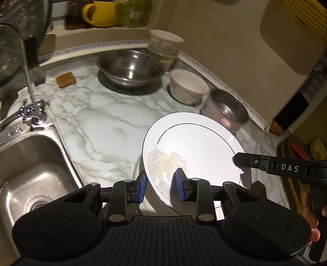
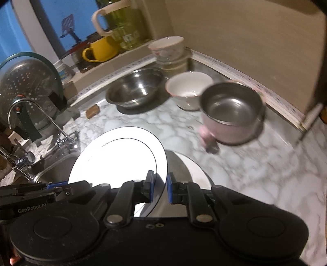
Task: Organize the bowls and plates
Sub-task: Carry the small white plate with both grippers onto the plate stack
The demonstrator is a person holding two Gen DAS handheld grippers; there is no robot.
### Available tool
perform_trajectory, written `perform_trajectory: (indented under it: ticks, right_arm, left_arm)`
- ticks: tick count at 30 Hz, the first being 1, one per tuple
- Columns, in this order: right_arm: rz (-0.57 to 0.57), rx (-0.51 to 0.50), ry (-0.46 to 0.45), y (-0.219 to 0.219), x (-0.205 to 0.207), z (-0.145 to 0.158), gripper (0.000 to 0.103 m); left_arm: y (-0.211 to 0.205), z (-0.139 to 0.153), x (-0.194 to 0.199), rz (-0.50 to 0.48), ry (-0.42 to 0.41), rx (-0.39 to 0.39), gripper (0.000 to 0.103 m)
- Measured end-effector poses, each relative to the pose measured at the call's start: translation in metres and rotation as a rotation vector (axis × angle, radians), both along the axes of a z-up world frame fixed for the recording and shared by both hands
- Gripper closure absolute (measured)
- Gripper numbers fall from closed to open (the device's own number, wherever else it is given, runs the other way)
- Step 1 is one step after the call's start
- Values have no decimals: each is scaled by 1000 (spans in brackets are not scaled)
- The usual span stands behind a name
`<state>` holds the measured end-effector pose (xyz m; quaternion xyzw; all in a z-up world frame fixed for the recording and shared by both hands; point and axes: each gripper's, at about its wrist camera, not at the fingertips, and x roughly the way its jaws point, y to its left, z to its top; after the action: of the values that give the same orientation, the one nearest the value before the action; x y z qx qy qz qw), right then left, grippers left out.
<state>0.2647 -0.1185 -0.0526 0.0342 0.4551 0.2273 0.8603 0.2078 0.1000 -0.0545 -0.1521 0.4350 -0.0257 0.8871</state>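
1. Fingers (image 1: 143,185) of my left gripper (image 1: 160,185) stand apart on either side of the near rim of the white plate (image 1: 196,151) — blue pads beside the edge, with a gap showing on the right pad's side, so I read them as open around it, not clamped.
2. My right gripper (image 2: 159,189) also straddles the plate's (image 2: 118,155) rim; its fingers (image 2: 150,188) sit just off the edge with a sliver of space, and I cannot tell whether they press it.
3. That plate is tilted up off the marble tabletop (image 1: 96,126), with a floral print on its near left part. Under it, in the right wrist view, a second plate (image 2: 196,169) lies flat.
4. Beyond it stand a pink-sided steel pot (image 2: 231,112) and a white bowl (image 2: 188,92), just beside each other, then a wide steel bowl (image 1: 130,69).
5. At the back corner, a stack of bowls (image 1: 163,47) sits by the wall.
6. Further left — the sink (image 1: 36,174), the faucet (image 1: 30,106), and a yellow mug (image 1: 100,13) on the ledge.
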Motion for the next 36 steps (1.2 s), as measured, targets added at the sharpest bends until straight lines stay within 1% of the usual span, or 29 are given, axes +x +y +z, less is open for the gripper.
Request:
perform_trajectory:
  ticks: [8,22,27,36]
  right_arm:
    - [-37,-20,47,-22,-13,-22,89]
    - [-39,-29,106,-24,-4,-48,89]
    - [-57,15,146,-29,3,-53,90]
    - [-94,96,201,-40,14,-57,93]
  left_arm:
    - [-19,-21,-3,-46,45,11,75]
    - [-18,-45,3,-34,94,-7,74]
    - [-18,-46,7,-39,97,-4,75]
    - [-13,-48,10,-48,121,-42,74]
